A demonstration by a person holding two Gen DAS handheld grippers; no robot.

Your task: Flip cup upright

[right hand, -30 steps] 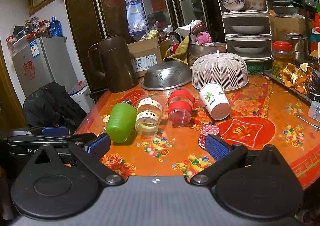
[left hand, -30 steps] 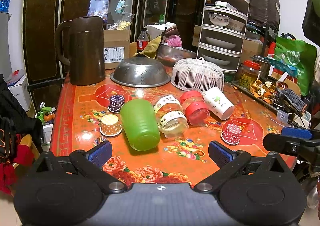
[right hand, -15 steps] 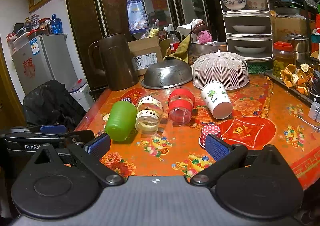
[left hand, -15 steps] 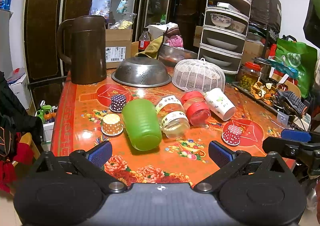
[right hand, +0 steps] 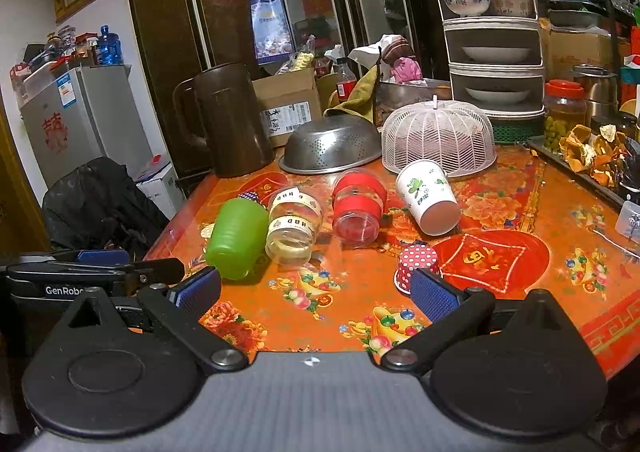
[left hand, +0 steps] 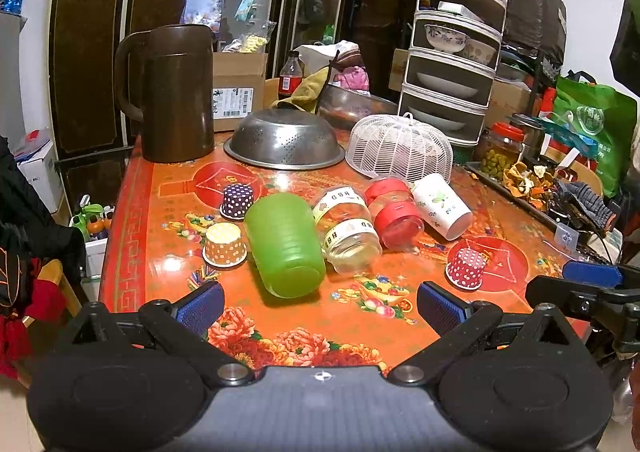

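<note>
Four cups lie tipped in a row mid-table: green cup [left hand: 285,244], clear cup [left hand: 347,230], red-banded cup [left hand: 394,207], white paper cup [left hand: 442,205]. Which one's the target I can't tell, but the green cup sits straight ahead of the left gripper [left hand: 320,306], so that's my guess. Both it and the right gripper [right hand: 316,292] have their tongs spread wide, holding nothing — hanging back at the near edge. Small polka-dot cup [right hand: 416,266] is partly hidden behind a right finger.

Partly hidden behind green ribbed plastic cup [right hand: 237,238]: purple polka-dot paper cup [right hand: 249,195]. Carton label [left hand: 232,102] print illegible.
</note>
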